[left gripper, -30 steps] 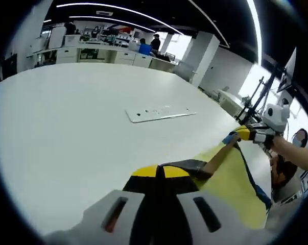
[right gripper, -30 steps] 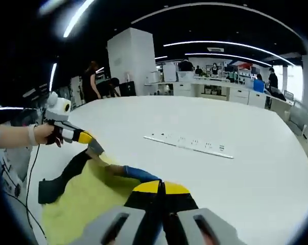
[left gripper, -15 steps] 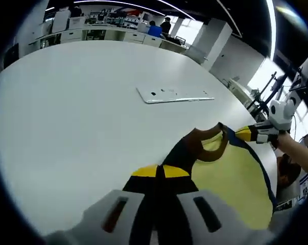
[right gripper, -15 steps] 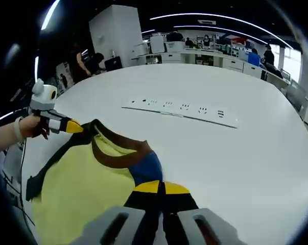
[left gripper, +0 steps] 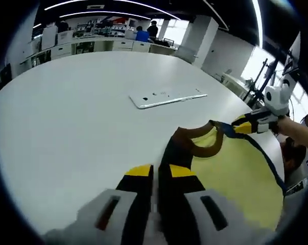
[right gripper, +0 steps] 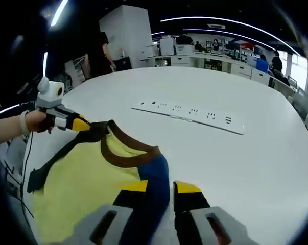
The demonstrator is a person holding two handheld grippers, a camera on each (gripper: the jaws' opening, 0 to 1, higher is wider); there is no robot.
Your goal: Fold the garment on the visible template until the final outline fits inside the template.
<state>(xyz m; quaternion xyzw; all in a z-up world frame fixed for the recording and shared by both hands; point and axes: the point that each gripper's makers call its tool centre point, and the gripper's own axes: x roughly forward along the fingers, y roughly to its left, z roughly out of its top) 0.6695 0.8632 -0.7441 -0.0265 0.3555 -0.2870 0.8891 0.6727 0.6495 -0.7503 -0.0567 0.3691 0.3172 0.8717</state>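
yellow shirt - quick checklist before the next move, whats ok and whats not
1. Yellow shirt spread on the white table: ok, collar toward the power strip.
2. Right gripper released: ok, fingers apart, blue shoulder lying between them.
3. Left gripper released: ok, fingers apart, dark shoulder running between them.
4. Sleeves flat: cannot tell, the dark sleeve looks bunched near the table edge.
5. Template visible under the shirt: cannot tell, no outline seen.
6. Power strip apart from the shirt: ok.
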